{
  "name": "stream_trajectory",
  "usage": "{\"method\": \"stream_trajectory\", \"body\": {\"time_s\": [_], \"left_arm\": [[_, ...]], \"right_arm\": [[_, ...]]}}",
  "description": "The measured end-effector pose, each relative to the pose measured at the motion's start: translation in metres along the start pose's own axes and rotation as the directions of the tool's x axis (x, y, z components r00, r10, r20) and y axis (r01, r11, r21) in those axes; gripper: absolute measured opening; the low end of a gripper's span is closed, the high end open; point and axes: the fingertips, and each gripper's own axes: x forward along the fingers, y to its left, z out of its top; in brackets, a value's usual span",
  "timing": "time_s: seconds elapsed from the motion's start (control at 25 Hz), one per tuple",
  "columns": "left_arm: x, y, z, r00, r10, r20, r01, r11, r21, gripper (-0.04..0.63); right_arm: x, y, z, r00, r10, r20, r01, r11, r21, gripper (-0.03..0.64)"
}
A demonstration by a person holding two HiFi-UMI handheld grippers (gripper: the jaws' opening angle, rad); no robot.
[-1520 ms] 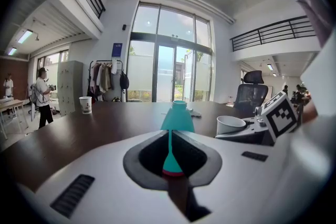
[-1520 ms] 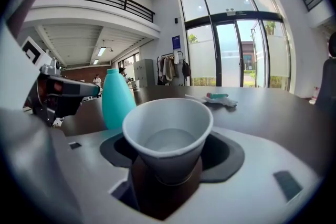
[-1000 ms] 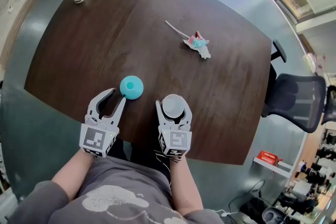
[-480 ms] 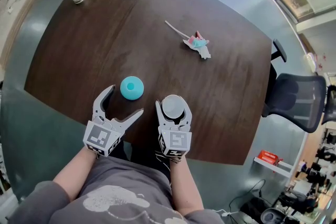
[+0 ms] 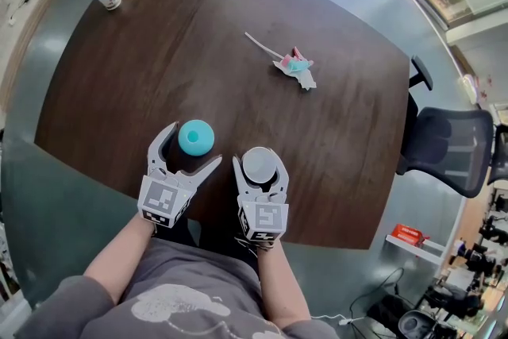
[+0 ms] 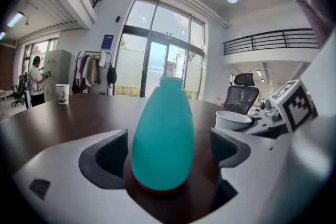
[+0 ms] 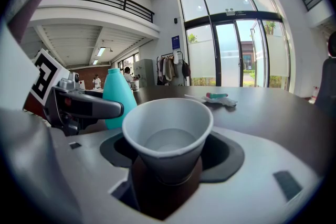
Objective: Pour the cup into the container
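Dark wood table [image 5: 198, 52], grey floor [image 5: 32, 194], office chair [image 5: 446, 151]

You wear: grey short-sleeved T-shirt [image 5: 213, 270] | front: pale, cloud-shaped print [image 5: 173, 302], whitish on the grey | sleeves [image 5: 57, 307]: loose, same grey, ending near your elbows | forearms [image 5: 121, 256]: bare below the sleeves

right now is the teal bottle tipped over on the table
No, the teal bottle stands upright on its base on the table, neck pointing up.
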Motion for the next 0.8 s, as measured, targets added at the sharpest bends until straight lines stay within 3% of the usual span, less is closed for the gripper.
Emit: {"method": "stream_trajectory", "body": {"time_s": [0.8], "left_arm": [[0.024, 0.010, -0.001, 0.998, 0.062, -0.018, -0.061, 0.996, 0.068, 0.476]], "right_arm": [[0.000, 0.000, -0.001, 1.000, 0.000, 0.000, 0.000, 1.000, 0.000, 0.307]]}}
